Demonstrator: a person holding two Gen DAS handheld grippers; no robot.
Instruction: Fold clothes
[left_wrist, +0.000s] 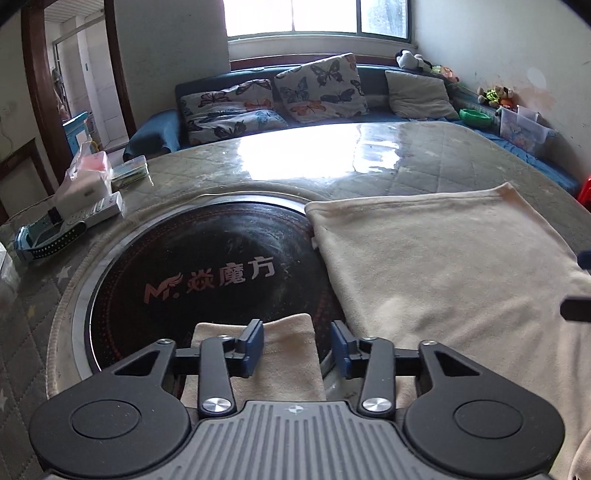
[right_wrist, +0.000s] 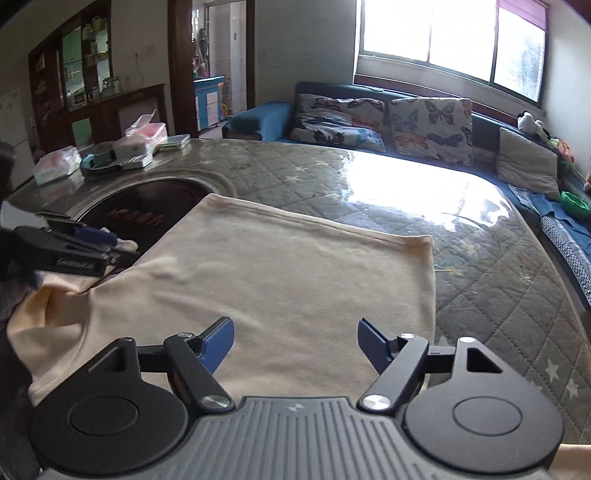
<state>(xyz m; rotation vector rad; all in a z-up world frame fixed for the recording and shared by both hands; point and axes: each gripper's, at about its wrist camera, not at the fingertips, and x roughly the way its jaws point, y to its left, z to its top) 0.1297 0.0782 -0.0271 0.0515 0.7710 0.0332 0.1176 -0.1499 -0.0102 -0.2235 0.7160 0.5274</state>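
A cream garment (left_wrist: 443, 277) lies flat on the quilted table, its left edge over the round black heater plate (left_wrist: 207, 266). One cream sleeve (left_wrist: 284, 354) stretches onto the plate, under and between the blue pads of my left gripper (left_wrist: 298, 332). Those pads stand apart and do not press the cloth. In the right wrist view the garment (right_wrist: 277, 266) fills the middle, and my right gripper (right_wrist: 295, 328) hovers over its near edge, open wide and holding nothing. At the far left there, my left gripper (right_wrist: 107, 236) sits above the sleeve tip (right_wrist: 127, 244).
Boxes (left_wrist: 88, 177), a white remote (left_wrist: 99, 212) and a blue watch (left_wrist: 48, 240) crowd the table's left side. A glossy quilted tabletop (right_wrist: 461, 229) extends beyond the garment. A blue sofa with butterfly cushions (left_wrist: 321, 88) runs along the far side and right.
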